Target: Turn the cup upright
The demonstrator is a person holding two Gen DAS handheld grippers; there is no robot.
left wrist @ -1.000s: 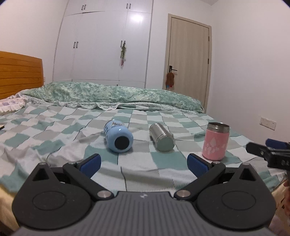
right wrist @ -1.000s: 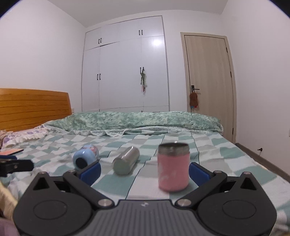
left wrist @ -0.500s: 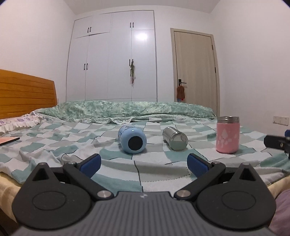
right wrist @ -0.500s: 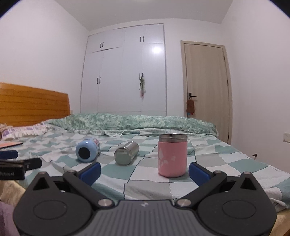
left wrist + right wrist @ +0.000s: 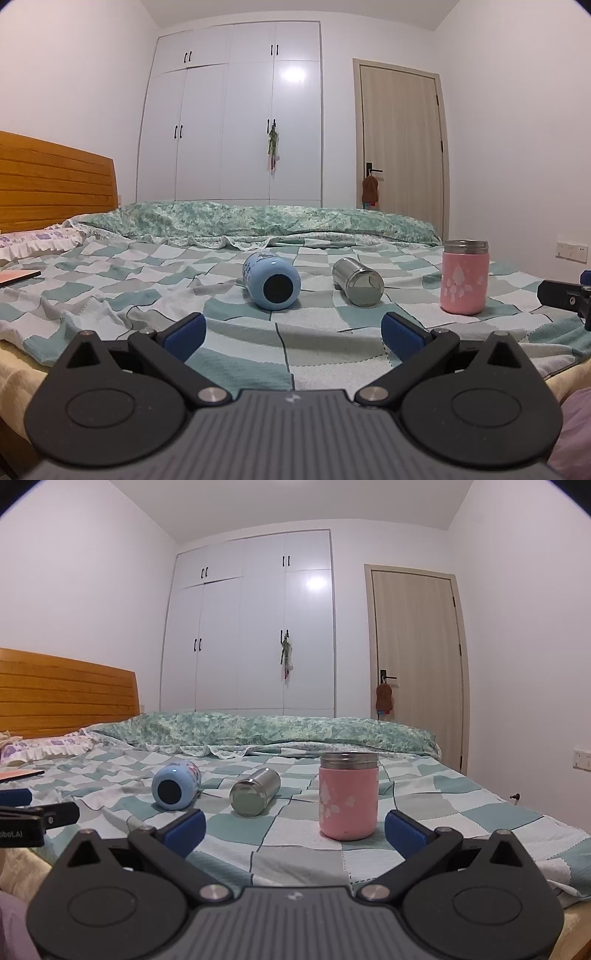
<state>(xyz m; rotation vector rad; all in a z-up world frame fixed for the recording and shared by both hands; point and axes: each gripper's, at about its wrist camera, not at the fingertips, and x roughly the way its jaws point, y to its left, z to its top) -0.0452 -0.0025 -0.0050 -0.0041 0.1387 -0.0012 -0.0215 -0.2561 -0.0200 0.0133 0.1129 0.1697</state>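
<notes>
Three cups on bed, one upright.
Blue cup [image 5: 271, 282] and steel cup [image 5: 357, 282] lay sideways; pink cup [image 5: 464, 277] stood right. Left gripper [image 5: 291, 330] and right gripper [image 5: 295, 825] both spread apart, holding nothing.

Pink cup [image 5: 348, 802], right of centre in the right wrist view: matt pink coating with pale, worn print, topped by a bare brushed-metal threaded collar. Steel cup [image 5: 357, 281], centre of the left wrist view: uncoated metal throughout, satin wall, mirror-bright base. Blue cup [image 5: 271, 283], left of it: smooth, semi-gloss blue finish, matt black disc on the base. Bedspread [image 5: 110, 288]: woven cloth, nubbly, creased. Headboard [image 5: 66, 692], left edge: varnished slatted wood. Wardrobe [image 5: 258, 627], upper centre: glossy white panels reflecting a lamp. Left gripper [image 5: 291, 332]: matt black plastic arms, blue rubbery-looking pads [image 5: 184, 330].
</notes>
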